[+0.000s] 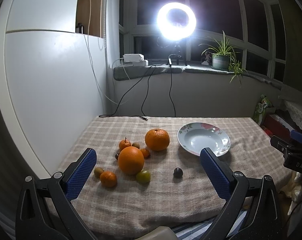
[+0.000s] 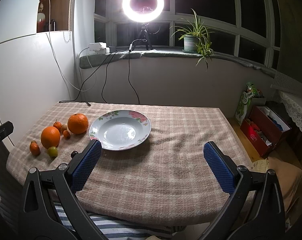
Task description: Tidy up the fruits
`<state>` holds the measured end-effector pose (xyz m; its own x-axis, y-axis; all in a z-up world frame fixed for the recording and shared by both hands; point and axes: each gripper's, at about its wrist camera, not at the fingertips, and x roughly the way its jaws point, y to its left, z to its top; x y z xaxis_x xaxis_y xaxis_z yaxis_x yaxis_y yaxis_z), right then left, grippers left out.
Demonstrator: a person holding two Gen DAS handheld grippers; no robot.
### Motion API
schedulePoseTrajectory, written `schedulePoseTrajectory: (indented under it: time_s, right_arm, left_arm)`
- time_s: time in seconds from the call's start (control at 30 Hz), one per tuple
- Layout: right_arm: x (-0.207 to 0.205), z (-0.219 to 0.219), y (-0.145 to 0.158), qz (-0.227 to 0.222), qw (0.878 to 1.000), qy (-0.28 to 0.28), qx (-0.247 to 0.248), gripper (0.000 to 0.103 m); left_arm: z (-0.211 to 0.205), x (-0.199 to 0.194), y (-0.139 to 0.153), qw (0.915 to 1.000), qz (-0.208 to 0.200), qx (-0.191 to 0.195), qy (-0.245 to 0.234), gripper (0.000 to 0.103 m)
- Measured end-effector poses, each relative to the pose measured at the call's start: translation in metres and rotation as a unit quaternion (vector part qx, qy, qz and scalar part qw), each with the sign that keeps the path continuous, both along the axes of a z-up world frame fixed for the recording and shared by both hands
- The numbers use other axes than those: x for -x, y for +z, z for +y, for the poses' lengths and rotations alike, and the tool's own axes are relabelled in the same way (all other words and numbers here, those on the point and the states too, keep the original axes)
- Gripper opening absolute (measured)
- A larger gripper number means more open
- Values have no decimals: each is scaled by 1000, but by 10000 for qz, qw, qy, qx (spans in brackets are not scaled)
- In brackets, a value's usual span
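From the left wrist, the left gripper (image 1: 148,156) hangs over the beige checked tablecloth (image 1: 171,196) with its blue-padded jaws spread wide, holding nothing. The round white floral-rimmed ceramic plate (image 1: 185,138) lies bare. Left of the plate sit two large oranges (image 1: 130,160), with small tangerines (image 1: 108,178) and a greenish citrus (image 1: 143,176) nearby; a dark plum (image 1: 178,172) lies in front of the plate.

From the right wrist, the right gripper (image 2: 152,150) is likewise spread and holds nothing, just in front of the plate (image 2: 144,128). The oranges (image 2: 50,137) cluster left of the plate.

ring light (image 1: 176,21) lit | potted plant (image 1: 222,57) on sill | checked cloth (image 2: 161,166) on table | red box (image 2: 265,130)
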<state>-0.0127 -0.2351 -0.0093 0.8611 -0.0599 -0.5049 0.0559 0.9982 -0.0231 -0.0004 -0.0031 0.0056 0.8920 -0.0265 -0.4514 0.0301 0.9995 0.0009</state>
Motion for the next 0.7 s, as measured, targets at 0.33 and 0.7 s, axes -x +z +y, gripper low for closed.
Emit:
schedulePoseTrajectory:
  time_s: [0.33, 0.7]
  right_arm:
    - [0, 0, 1, -10, 10000, 1, 9, 103]
    - [0, 1, 0, -13, 10000, -4, 16, 103]
  left_arm:
    - [-1, 1, 1, 10000, -33, -14, -5, 103]
    - [-2, 0, 1, 10000, -42, -17, -28, 103]
